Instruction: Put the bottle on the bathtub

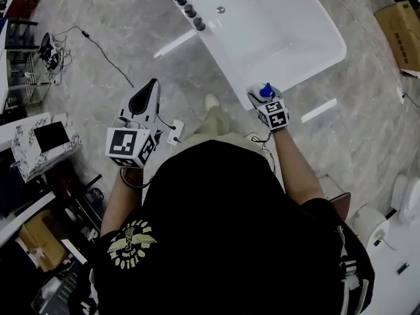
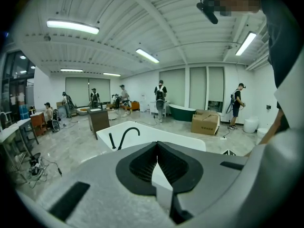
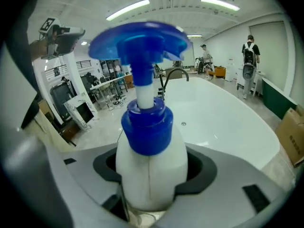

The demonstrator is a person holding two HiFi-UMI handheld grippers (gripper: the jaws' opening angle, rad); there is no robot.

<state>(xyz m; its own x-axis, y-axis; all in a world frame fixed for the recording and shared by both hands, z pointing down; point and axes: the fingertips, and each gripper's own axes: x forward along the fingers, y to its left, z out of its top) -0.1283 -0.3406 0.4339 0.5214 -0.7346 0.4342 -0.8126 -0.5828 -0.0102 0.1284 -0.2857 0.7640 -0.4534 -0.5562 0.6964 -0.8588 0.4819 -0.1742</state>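
A white pump bottle (image 3: 151, 175) with a blue collar and blue pump head (image 1: 266, 90) stands upright between the jaws of my right gripper (image 1: 262, 96), which is shut on its body. That gripper is at the near rim of the white bathtub (image 1: 308, 61), whose basin (image 3: 223, 122) spreads out behind the bottle. My left gripper (image 1: 146, 98) hangs over the marble floor left of the tub. Its jaws are shut with nothing between them (image 2: 156, 163). A black faucet (image 2: 127, 136) rises at the tub's far end.
Black faucet knobs (image 1: 189, 10) line the tub's far rim. Cardboard boxes (image 1: 399, 28) lie on the floor at right, and a cable (image 1: 105, 51) runs across the floor at left. A marble-patterned cabinet (image 1: 39, 143) stands at left. Several people stand far back in the room (image 2: 160, 96).
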